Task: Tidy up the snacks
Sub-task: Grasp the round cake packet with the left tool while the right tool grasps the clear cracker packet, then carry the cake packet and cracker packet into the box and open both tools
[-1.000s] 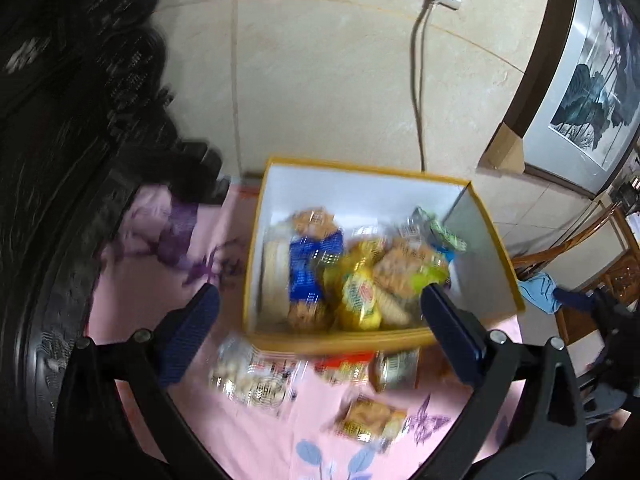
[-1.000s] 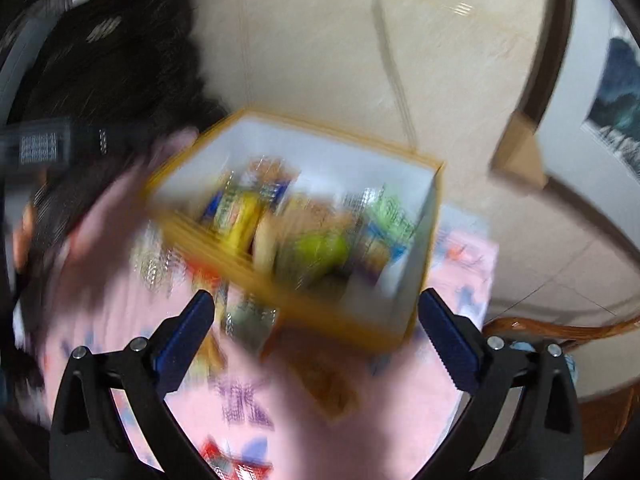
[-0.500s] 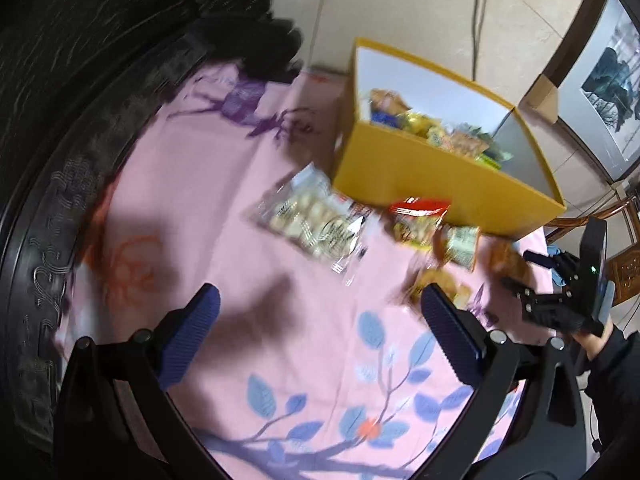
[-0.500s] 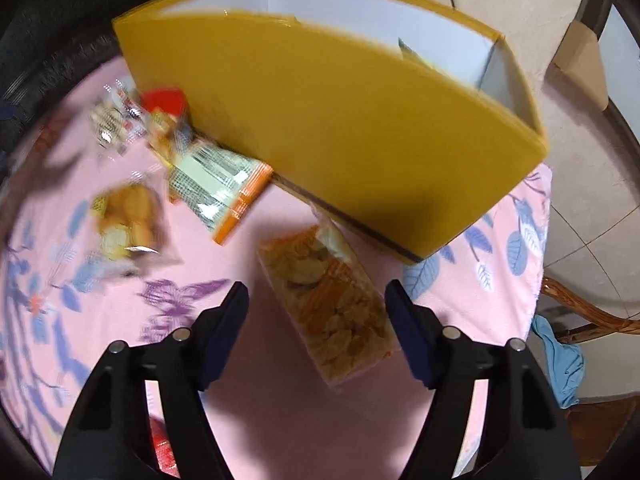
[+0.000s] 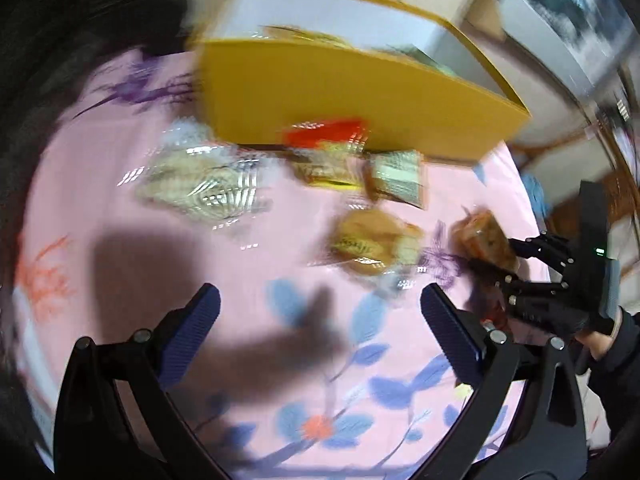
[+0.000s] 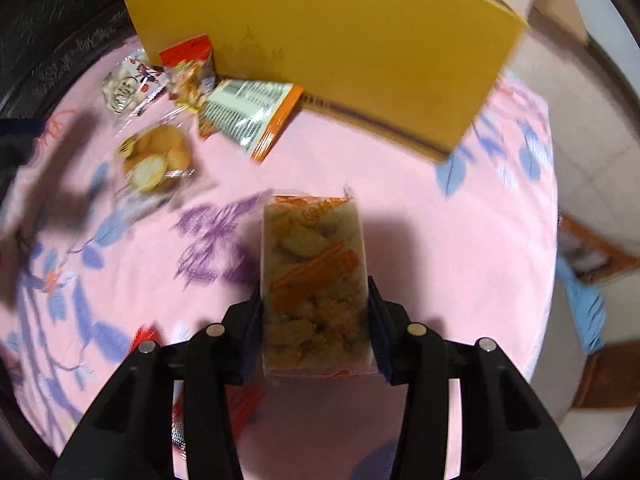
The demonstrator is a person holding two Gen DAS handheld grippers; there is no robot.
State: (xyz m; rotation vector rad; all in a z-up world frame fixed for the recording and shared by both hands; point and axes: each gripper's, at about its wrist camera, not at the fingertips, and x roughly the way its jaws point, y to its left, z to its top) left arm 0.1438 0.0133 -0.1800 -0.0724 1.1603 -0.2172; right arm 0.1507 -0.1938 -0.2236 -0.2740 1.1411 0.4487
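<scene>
My right gripper (image 6: 315, 312) is shut on a clear pack of orange-brown crackers (image 6: 314, 276) and holds it above the pink cloth; the pack also shows in the left wrist view (image 5: 486, 240). A yellow box (image 6: 332, 44) with snacks inside stands at the back (image 5: 352, 96). Loose snacks lie in front of it: a red-topped pack (image 6: 188, 66), an orange-edged pack (image 6: 250, 114), a round-biscuit pack (image 6: 156, 158) and a clear white-sweets bag (image 5: 200, 180). My left gripper (image 5: 320, 316) is open and empty over the cloth.
The round table wears a pink flowered cloth (image 6: 460, 260) inside a dark carved rim (image 5: 24, 80). A wooden chair with blue cloth (image 6: 580, 300) stands to the right. A red wrapper (image 6: 240, 404) lies under my right gripper.
My right gripper has closed on the cracker pack and lifted it off the cloth. My left gripper has moved lower and closer to the loose snacks, staying open.
</scene>
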